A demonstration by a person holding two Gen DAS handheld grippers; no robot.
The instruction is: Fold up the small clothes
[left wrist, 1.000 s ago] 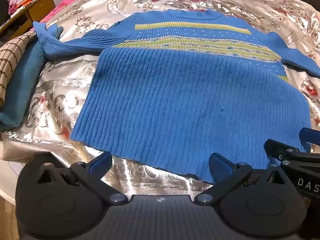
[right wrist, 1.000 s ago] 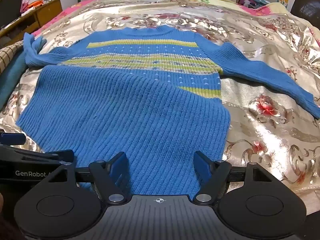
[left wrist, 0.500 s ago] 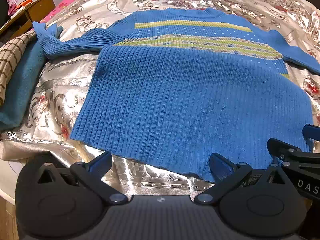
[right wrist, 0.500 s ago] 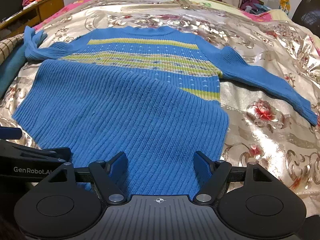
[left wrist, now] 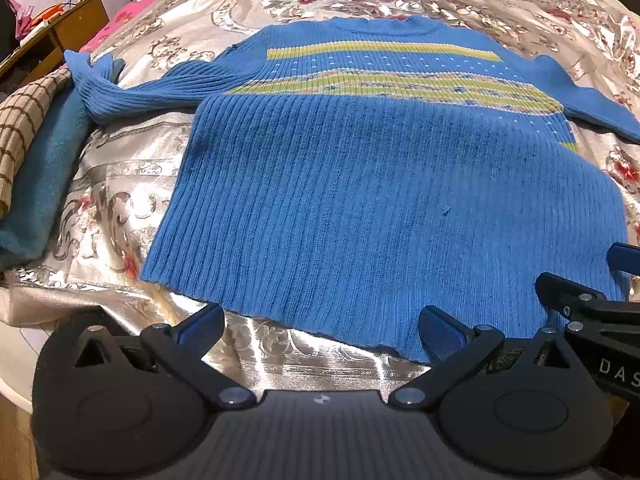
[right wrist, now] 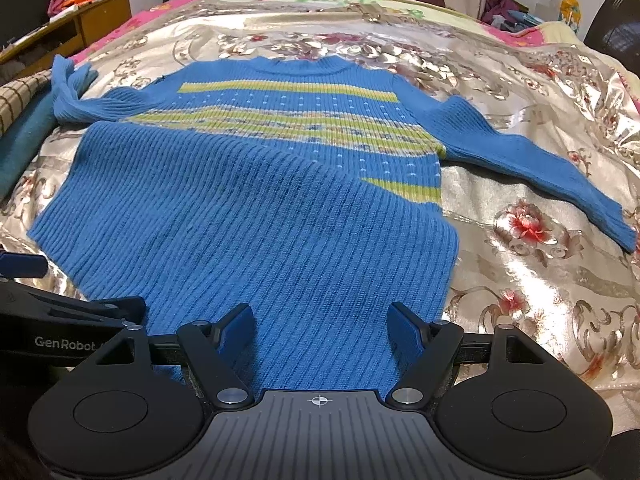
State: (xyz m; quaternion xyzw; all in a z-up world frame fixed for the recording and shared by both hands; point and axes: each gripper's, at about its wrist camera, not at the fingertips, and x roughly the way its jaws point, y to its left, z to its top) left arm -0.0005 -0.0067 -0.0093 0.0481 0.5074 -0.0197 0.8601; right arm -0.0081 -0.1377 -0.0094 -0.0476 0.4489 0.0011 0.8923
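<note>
A blue ribbed sweater with yellow-green stripes lies on a shiny floral bedspread. Its lower half is folded up over the chest, and both sleeves stretch out sideways. My left gripper is open and empty just in front of the near fold edge. My right gripper is open with its fingers either side of the near right part of the sweater, holding nothing. Each gripper shows at the edge of the other's view.
A teal cloth and a checked cloth lie at the left edge of the bed. A wooden desk stands at the far left. Piled clothes lie at the far right of the bed.
Both grippers have drawn back and risen slightly from the sweater, so more of the bed shows. The sweater has not moved.
</note>
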